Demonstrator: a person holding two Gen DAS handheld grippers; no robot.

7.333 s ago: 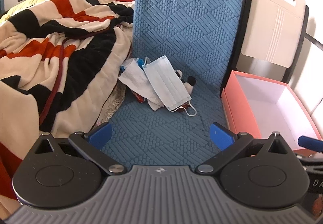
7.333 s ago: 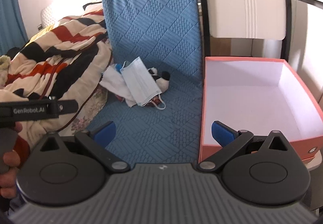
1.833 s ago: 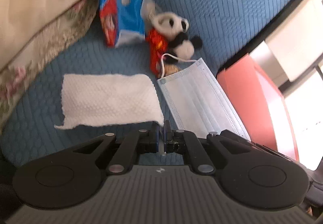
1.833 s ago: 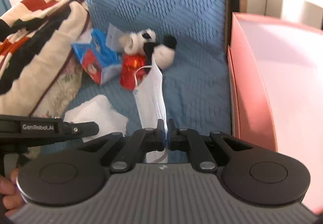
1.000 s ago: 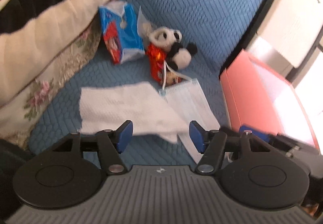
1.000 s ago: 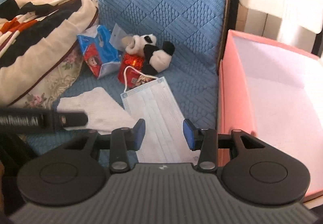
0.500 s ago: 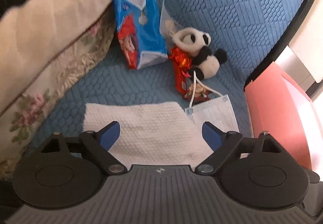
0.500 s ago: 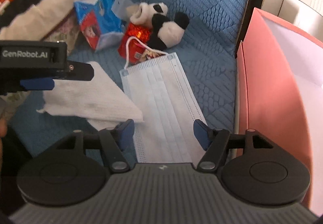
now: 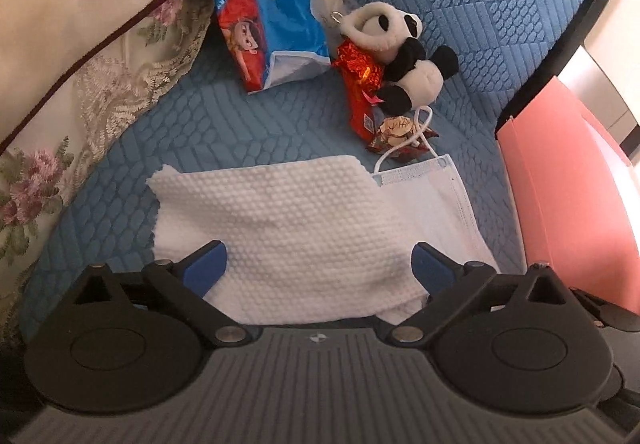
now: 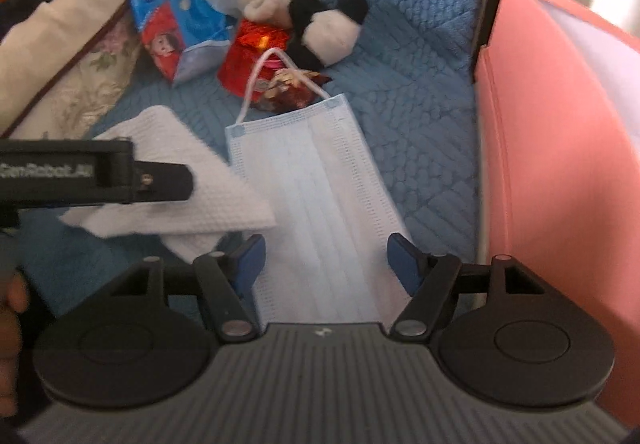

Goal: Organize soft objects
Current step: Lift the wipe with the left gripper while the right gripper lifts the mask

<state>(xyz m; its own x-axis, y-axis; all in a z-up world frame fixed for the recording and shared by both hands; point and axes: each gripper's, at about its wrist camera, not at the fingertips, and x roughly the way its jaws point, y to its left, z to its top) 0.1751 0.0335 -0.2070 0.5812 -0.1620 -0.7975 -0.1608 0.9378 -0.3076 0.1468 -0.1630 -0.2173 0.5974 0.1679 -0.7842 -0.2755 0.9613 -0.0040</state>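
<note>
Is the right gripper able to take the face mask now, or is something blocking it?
Probably yes. The right gripper is open, and the face mask lies flat between its fingers. The white cloth overlaps only the mask's left edge, and the pink box stands clear to the right.

Each gripper, left gripper (image 9: 320, 264) and right gripper (image 10: 326, 258), has a ribbed grey housing, two black round discs behind black linkage arms with silver pivot screws, and blue fingertip pads (image 9: 206, 264); white lettering marks one black side bar
</note>
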